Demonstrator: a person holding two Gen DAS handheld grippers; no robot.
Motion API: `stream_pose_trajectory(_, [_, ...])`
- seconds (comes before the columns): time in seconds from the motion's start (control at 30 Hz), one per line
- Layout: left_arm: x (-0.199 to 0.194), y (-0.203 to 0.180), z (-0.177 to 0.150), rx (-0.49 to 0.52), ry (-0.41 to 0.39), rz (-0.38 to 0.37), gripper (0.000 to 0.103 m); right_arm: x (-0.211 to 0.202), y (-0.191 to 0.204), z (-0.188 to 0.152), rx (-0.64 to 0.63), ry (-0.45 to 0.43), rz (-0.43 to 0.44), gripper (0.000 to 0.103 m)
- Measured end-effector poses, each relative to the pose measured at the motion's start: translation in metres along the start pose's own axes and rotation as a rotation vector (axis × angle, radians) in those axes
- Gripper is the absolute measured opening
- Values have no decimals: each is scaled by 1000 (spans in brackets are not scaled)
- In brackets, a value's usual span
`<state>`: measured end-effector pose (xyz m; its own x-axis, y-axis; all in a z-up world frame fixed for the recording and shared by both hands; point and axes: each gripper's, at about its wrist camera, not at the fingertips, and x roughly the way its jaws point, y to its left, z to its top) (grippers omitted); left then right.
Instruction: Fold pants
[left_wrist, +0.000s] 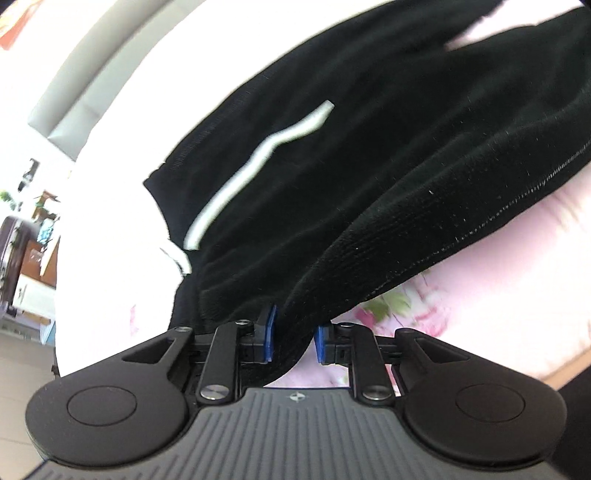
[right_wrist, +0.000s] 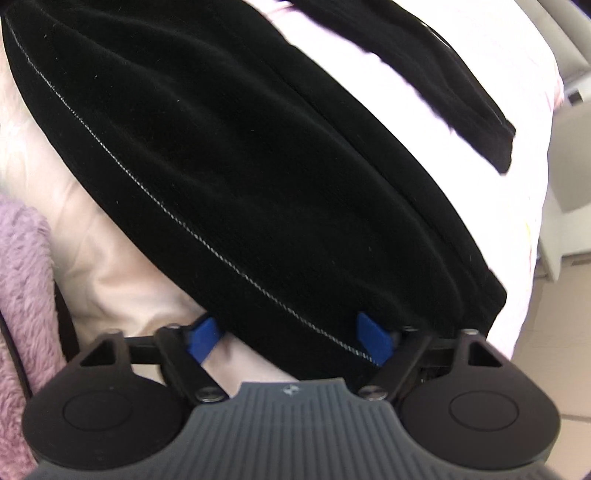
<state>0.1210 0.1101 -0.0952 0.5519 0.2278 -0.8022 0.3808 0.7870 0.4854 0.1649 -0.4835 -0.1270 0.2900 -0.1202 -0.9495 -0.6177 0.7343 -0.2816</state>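
Pinching a thick fold of the black pants (left_wrist: 332, 166) between its blue pads (left_wrist: 271, 332), the left gripper (left_wrist: 293, 338) stands narrow, with the cloth filling the small gap between the fingers and bunching just ahead of them. From that grip the pants spread forward and to both sides of the gripper. A white stripe (left_wrist: 255, 162) runs along the cloth ahead and to the left, and a stitched hem (left_wrist: 498, 206) slants away to the right. Beneath the pants, and showing to the right of the fingers, lies a pale pink bedsheet (left_wrist: 498, 295) with a flower print. Far off to the left there is furniture, too blurred to tell more.

The right gripper (right_wrist: 291, 339) has its jaws set fairly wide, and the edge of the pants (right_wrist: 240, 166) lies between them. The right blue pad (right_wrist: 373, 336) touches the cloth. The left blue pad (right_wrist: 203, 338) stands clear of it, over the pale sheet (right_wrist: 122, 273), so the jaws are not pressing the cloth from both sides. A line of light stitching (right_wrist: 155, 195) runs diagonally from far ahead on the left down to the right pad. A second black strip of the pants (right_wrist: 424, 74) lies farther ahead to the right. A fuzzy purple cloth (right_wrist: 22, 295) sits to the left of the gripper, and a tiled floor (right_wrist: 554, 362) shows to its right.
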Motion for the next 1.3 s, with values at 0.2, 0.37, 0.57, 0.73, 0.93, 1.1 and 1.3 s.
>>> stream_pose_trajectory(0.2, [-22, 9, 8, -78, -77, 48, 23, -30, -5, -9, 118, -80, -13, 10])
stream_pose_trajectory(0.37, [-24, 38, 30, -151, -130, 70, 23, -77, -26, -4, 232, -204, -128, 4])
stream_pose_trajectory(0.57, [-26, 68, 76, -193, -148, 108, 22, -109, -62, 46, 281, -247, -292, 0])
stream_pose_trajectory(0.73, [-8, 90, 123, -205, -140, 148, 22, -97, -96, 104, 302, -254, -386, 0])
stream_pose_trajectory(0.93, [27, 105, 175, -215, -117, 167, 22, -65, -139, 178, 317, -226, -455, 0])
stream_pose_trajectory(1.1, [77, 122, 206, -206, -78, 172, 22, -23, -172, 237, 323, -217, -478, 0])
stream_pose_trajectory(1.3, [151, 129, 228, -183, 27, 123, 23, 51, -196, 306, 313, -160, -466, 0])
